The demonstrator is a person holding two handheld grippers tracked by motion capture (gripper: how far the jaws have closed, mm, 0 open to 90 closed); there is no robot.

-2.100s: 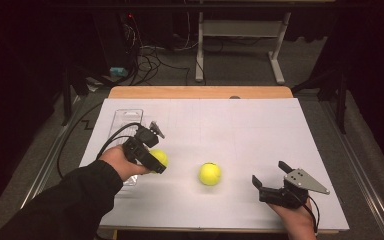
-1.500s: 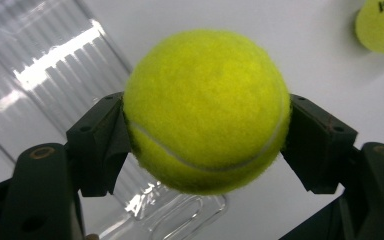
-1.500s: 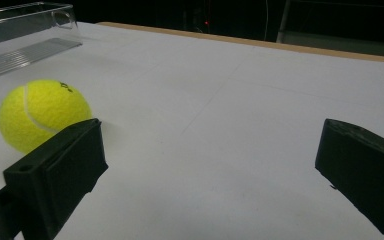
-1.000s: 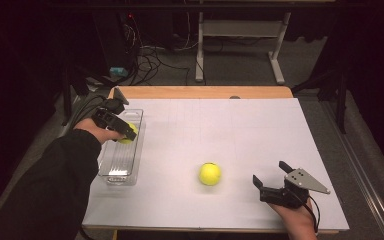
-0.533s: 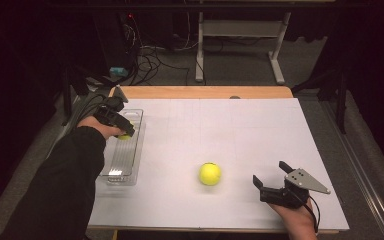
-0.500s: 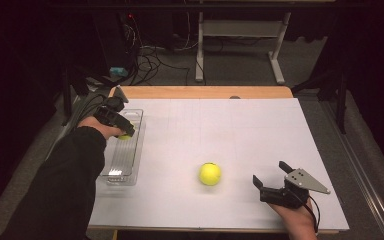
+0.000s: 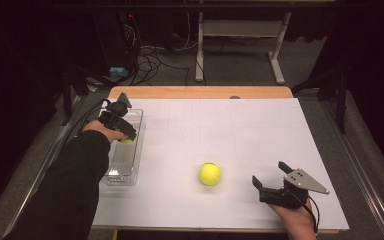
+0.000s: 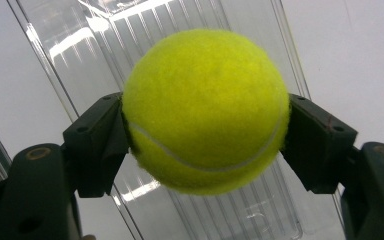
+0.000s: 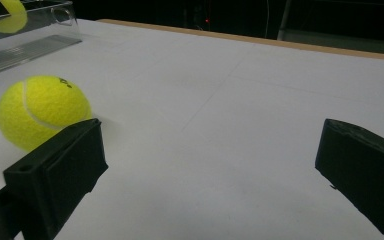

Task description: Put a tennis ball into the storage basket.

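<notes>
**Ball going into the clear tray**

Here, a clear plastic tray (image 7: 122,160) is lying along the left edge of the white tabletop (image 7: 230,130), its long side running away from the person. Its ribbed floor is showing bare through the near half in the high view, and in the left gripper view the same ribs are shining under the ball. The left gripper (image 7: 121,127) is hanging over the far half of the tray, with a yellow-green tennis ball (image 8: 205,110) clamped between its fingers (image 8: 100,140); both black pads are pressing into the felt on opposite sides, and the jaws have just been easing a little wider with the ball still between them. Whether the ball is touching the tray floor cannot be told.

The held ball is looking fuzzy and bright, with a pale curved seam running across its lower half (the felt is bulging slightly past the pads).

A second tennis ball (image 7: 210,173) is sitting on the bare tabletop, well apart from the tray. The right gripper (image 7: 270,187) is resting near the front right edge, its fingers (image 9: 60,170) standing wide apart around nothing, the second ball lying just beyond its left finger.
</notes>
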